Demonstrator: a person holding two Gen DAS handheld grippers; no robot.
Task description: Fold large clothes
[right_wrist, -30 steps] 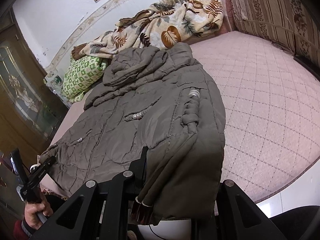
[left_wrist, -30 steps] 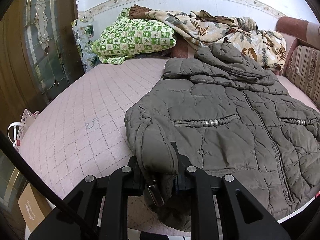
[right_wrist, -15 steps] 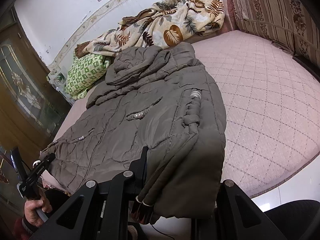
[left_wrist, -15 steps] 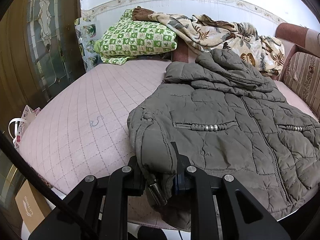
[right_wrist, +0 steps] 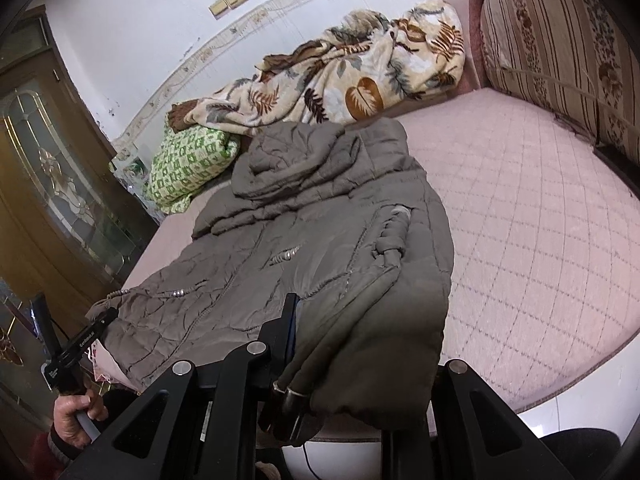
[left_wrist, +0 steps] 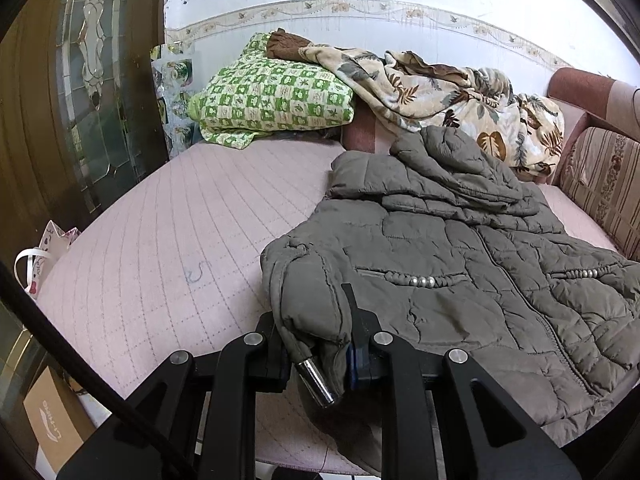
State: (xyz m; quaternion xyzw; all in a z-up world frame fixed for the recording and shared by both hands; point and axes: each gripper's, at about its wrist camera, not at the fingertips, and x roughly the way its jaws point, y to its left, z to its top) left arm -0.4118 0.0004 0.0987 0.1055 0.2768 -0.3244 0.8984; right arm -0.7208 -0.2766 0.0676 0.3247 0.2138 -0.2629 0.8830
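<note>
A: In the left wrist view, the left hand-held gripper (left_wrist: 316,344) was clamped on the bottom hem of the quilted jacket (left_wrist: 460,280), whose body lay on the bed (left_wrist: 160,248). The hem had risen off the bed since a second before.

B: Right wrist view, same: the right hand-held gripper (right_wrist: 320,360) pinched the jacket's other hem corner, lifted too. I'd judge a fold toward the hood (right_wrist: 292,156) was starting.

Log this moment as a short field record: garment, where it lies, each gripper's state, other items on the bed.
garment: olive padded jacket, hood toward the wall
surface: pink quilted mattress
left gripper: jaws shut on the jacket's bottom hem corner
right gripper: jaws shut on the opposite hem corner
other items: green checked pillow, leaf-print blanket, striped cushion
fold status: not yet folded
</note>
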